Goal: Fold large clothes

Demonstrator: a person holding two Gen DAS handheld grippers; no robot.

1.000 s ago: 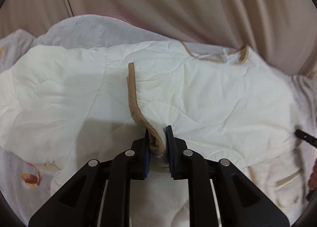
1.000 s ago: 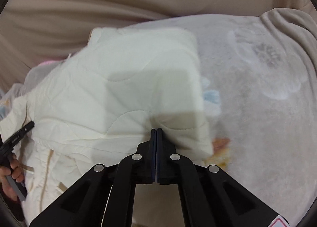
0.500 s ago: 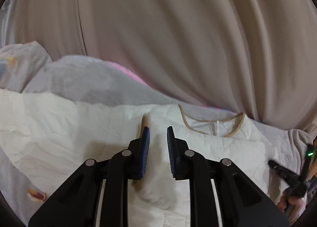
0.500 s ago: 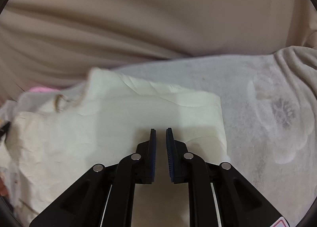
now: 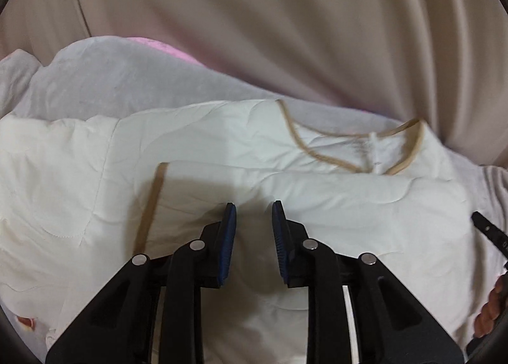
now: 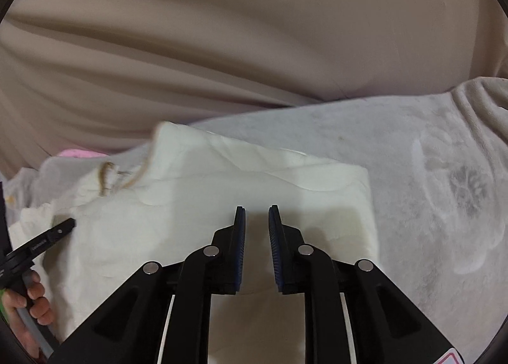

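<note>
Across the lower centre of the left wrist view, the left gripper points forward with its blue-padded fingers parted by a clear gap and nothing held between them. Beneath and beyond it a cream quilted garment spreads over most of the middle of the frame, lying on a pale grey blanket. Tan trim runs up the left of centre along a folded edge, and a tan-edged neckline sits upper right of the fingers. Beige curtain folds fill the top. At the right edge, the tip of the other tool and some fingertips show. Turning to the right wrist view, the right gripper sits at lower centre, likewise parted and empty, above the same garment, whose folded right edge ends just right of centre. Grey blanket covers the right side. At lower left, a hand grips the left tool's handle.
</note>
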